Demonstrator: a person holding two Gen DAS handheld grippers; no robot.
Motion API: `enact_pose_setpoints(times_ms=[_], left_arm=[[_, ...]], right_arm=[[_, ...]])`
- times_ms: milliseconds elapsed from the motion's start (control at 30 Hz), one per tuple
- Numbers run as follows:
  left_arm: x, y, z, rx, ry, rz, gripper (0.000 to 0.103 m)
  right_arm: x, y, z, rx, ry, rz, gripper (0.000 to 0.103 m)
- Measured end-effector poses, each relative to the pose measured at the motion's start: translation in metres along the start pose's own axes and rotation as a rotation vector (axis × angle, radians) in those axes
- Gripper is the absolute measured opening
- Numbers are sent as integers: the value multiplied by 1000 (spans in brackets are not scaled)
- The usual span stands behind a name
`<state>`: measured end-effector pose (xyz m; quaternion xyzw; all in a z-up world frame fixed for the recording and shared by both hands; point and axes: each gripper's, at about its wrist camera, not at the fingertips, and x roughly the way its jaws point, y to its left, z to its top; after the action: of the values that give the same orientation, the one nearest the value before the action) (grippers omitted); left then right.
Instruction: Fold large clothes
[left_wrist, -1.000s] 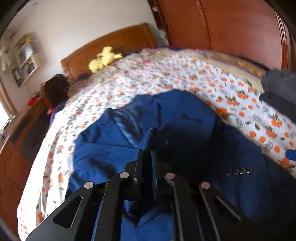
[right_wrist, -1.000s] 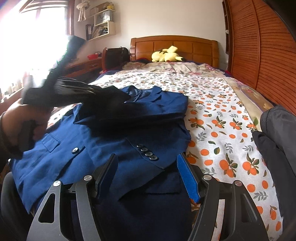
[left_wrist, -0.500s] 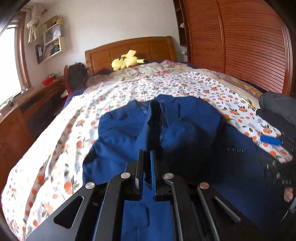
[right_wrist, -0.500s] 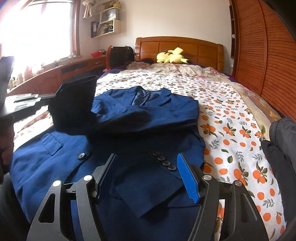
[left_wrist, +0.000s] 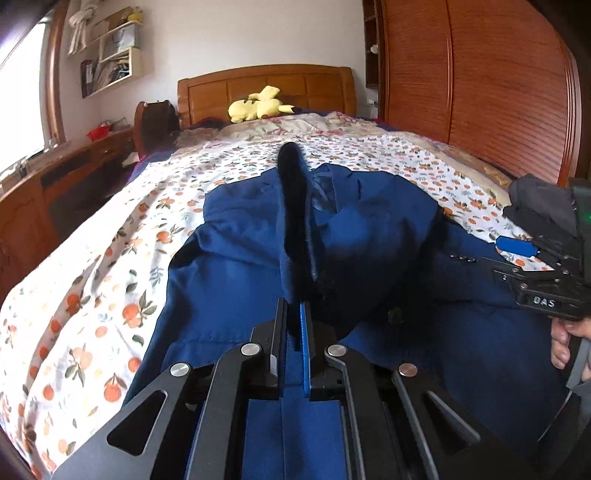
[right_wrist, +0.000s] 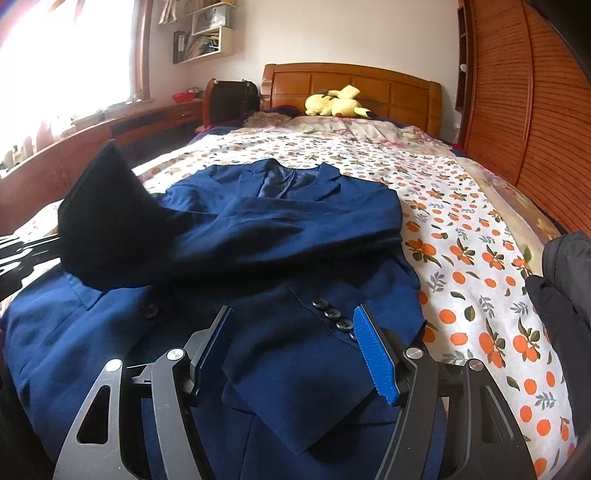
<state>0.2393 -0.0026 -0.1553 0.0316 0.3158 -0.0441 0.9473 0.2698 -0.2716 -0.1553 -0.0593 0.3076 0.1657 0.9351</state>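
Observation:
A navy blue suit jacket (right_wrist: 288, 236) lies face up on the bed, collar toward the headboard; it also shows in the left wrist view (left_wrist: 236, 280). One sleeve lies folded across its chest. My left gripper (left_wrist: 294, 314) is shut on the cuff of the other sleeve (left_wrist: 293, 221) and holds it lifted above the jacket's left side; the raised cuff shows in the right wrist view (right_wrist: 107, 218). My right gripper (right_wrist: 291, 332) is open and empty, hovering over the jacket's lower front by the cuff buttons (right_wrist: 330, 314).
The bed has an orange-print sheet (right_wrist: 480, 266) and a wooden headboard (right_wrist: 354, 85) with a yellow plush toy (right_wrist: 334, 103). A dark garment (right_wrist: 561, 295) lies at the bed's right edge. A wooden wardrobe (right_wrist: 535, 92) stands right, a desk (right_wrist: 110, 133) left.
My left gripper has pulled back toward the jacket's hem, lifting the sleeve cuff upright with it. My right gripper stayed open and shifted slightly closer over the buttons.

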Motion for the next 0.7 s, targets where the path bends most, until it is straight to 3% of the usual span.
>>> enact_pose_setpoints(times_ms=[400, 500, 567, 700], left_arm=[[-23, 0, -23, -19, 9, -54, 6], [-26, 0, -28, -31, 25, -52, 16], [-30, 3, -31, -29, 18, -32, 37], [-41, 12, -36, -31, 2, -2, 55]], right_arm=[[3, -6, -2, 28, 4, -11, 64], [4, -5, -3, 23, 5, -5, 64], [4, -5, -4, 22, 4, 0, 64], [3, -5, -5, 21, 4, 7, 64]])
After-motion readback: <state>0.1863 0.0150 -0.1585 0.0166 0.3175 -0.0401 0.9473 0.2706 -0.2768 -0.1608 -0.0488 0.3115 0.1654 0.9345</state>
